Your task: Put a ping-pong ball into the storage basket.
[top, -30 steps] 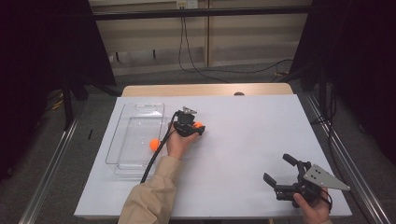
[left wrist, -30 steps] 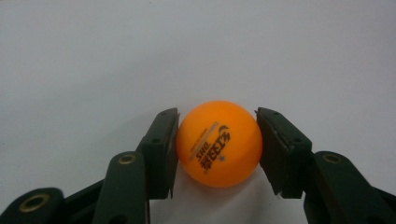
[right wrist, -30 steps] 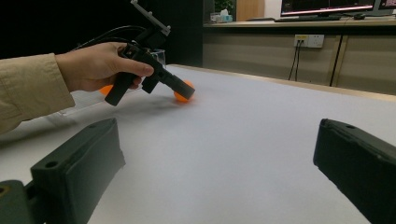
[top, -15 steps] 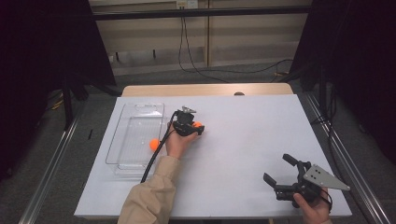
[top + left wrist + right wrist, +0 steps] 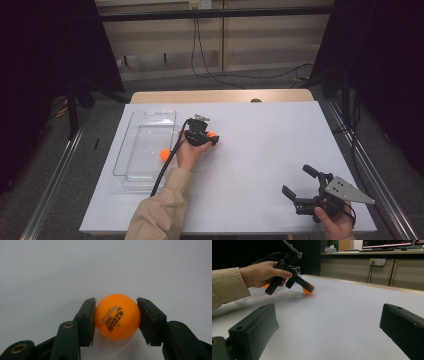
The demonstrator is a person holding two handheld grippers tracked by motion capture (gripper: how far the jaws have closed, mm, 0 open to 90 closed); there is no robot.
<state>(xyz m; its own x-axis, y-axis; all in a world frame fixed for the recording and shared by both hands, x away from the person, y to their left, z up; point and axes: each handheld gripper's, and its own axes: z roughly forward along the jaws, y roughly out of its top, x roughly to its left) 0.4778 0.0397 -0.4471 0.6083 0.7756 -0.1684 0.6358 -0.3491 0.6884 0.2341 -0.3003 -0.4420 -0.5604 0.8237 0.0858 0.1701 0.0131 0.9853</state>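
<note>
**Left jaws closing on a table-tennis ball**

Low at the right of the high view, the right gripper [image 5: 304, 191] rests on the white desk [image 5: 270, 150], its jaws spread and holding nothing. Mid-frame, the left gripper [image 5: 206, 138] brackets an orange table-tennis ball [image 5: 117, 316]; one jaw touches it, the other stands just beside it. The likely step is a pinch across the ball's middle, squeezed gently so it cannot squirt out. At centre left, the clear plastic tray [image 5: 150, 122] holds a second orange ball [image 5: 164, 155].
</note>
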